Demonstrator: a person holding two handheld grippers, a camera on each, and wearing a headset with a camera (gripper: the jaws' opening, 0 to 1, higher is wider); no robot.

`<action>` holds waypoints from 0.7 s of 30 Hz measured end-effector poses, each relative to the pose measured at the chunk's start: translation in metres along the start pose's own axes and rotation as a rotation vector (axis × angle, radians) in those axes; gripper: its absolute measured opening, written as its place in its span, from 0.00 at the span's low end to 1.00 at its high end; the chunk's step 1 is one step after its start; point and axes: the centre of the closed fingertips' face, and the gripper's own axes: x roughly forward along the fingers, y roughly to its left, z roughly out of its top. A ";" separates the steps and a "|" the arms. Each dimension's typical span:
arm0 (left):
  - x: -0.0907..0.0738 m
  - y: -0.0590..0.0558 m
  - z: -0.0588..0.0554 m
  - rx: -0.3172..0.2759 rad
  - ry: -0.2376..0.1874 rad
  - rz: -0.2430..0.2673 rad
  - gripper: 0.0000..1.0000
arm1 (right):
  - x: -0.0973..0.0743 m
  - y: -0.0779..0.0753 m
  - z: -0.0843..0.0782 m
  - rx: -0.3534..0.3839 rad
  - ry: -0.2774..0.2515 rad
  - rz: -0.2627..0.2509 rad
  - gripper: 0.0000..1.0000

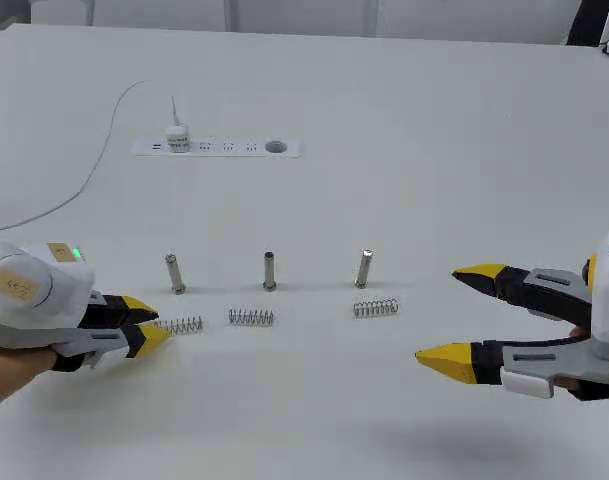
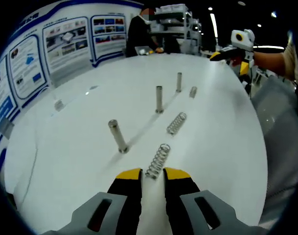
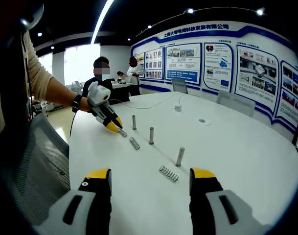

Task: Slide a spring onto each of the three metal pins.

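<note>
Pinch gently mid-coil the likely light, squashy, roll-prone spring (image 2: pixel 157 160) lying just beside left pin (image 2: pixel 118 136), its end bracketed by left gripper (image 2: pixel 152 174), barely parted, keeping right gripper (image 3: pixel 149 171) wide, empty.

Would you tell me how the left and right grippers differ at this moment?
The left gripper has its jaws narrowly apart; the right gripper has them wide open. The left gripper's tips sit at the end of the leftmost spring; the right gripper is clear of the rightmost spring ahead of it. Both have yellow tips.
</note>
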 end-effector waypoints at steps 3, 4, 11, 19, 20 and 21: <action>0.000 0.000 -0.001 0.015 0.004 -0.006 0.16 | 0.000 0.000 0.000 0.000 0.000 0.000 0.66; 0.001 0.000 -0.001 0.017 0.007 -0.008 0.16 | 0.000 0.000 0.000 0.001 0.000 0.000 0.66; 0.003 -0.003 -0.004 0.038 0.022 -0.020 0.14 | 0.000 0.001 0.000 0.001 0.001 0.000 0.65; 0.003 -0.004 -0.006 0.056 0.025 -0.025 0.12 | 0.001 0.001 0.000 -0.001 0.003 0.002 0.65; 0.003 -0.004 -0.006 0.056 0.024 -0.026 0.12 | 0.001 0.001 0.000 -0.001 0.003 0.002 0.65; 0.002 -0.004 -0.006 0.056 0.025 -0.026 0.12 | 0.001 0.001 0.000 -0.002 0.003 0.002 0.65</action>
